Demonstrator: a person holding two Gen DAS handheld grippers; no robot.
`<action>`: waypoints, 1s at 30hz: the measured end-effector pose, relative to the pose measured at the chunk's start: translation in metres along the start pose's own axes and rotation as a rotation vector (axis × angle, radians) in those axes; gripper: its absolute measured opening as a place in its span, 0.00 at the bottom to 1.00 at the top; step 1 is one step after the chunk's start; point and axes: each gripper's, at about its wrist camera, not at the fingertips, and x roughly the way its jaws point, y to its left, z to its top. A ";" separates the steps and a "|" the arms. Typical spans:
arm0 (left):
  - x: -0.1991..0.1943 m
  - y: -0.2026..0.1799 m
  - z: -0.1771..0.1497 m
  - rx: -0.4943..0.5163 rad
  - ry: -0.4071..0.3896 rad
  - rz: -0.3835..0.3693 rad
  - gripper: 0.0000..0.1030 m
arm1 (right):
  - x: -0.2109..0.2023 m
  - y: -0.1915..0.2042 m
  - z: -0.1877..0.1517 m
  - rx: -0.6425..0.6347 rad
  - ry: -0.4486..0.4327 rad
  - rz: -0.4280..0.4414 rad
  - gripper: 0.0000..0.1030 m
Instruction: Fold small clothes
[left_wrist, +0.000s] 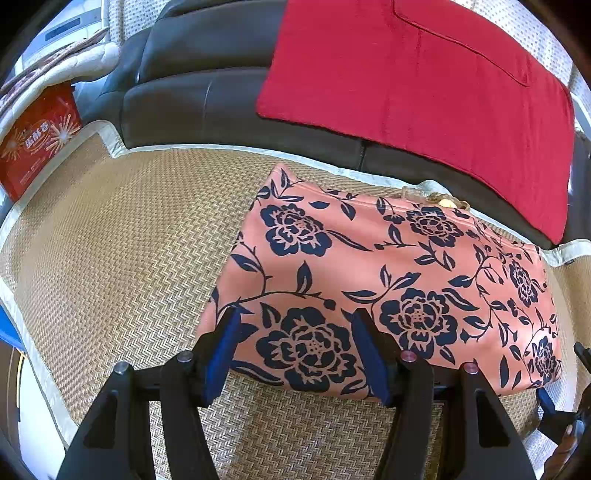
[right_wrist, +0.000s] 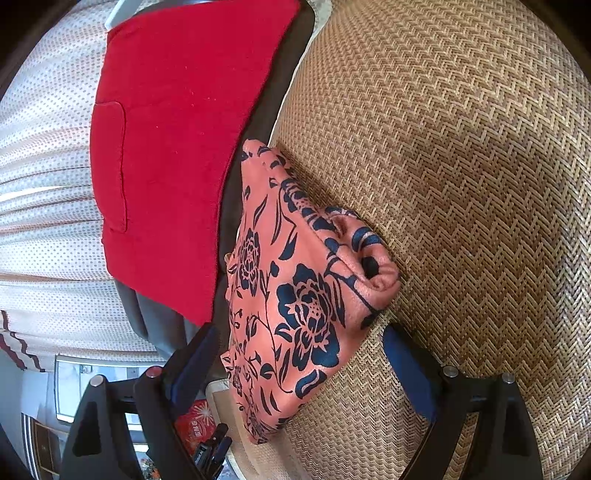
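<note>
One floral garment, folded, lies flat on the woven mat near the dark sofa. One red cloth is draped over the sofa. One red box sits at far left. Two grippers: left gripper spread wide, empty, over the garment's near edge; right gripper spread wide, empty, straddling its end.

I see a smooth, faintly sheened floral cloth on a rough woven rattan mat. The red towel looks matt and napped, the sofa dark leather with a dull gloss. My fingers carry matt blue pads.
</note>
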 end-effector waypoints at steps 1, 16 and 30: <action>0.001 -0.001 0.000 0.002 0.000 0.000 0.61 | 0.000 0.000 0.000 0.000 0.000 0.001 0.89; 0.037 -0.073 0.011 0.118 0.034 -0.118 0.65 | 0.007 0.021 0.002 -0.061 -0.022 -0.073 0.89; 0.091 -0.119 0.007 0.225 0.097 -0.082 0.71 | 0.032 0.049 0.009 -0.140 -0.050 -0.162 0.90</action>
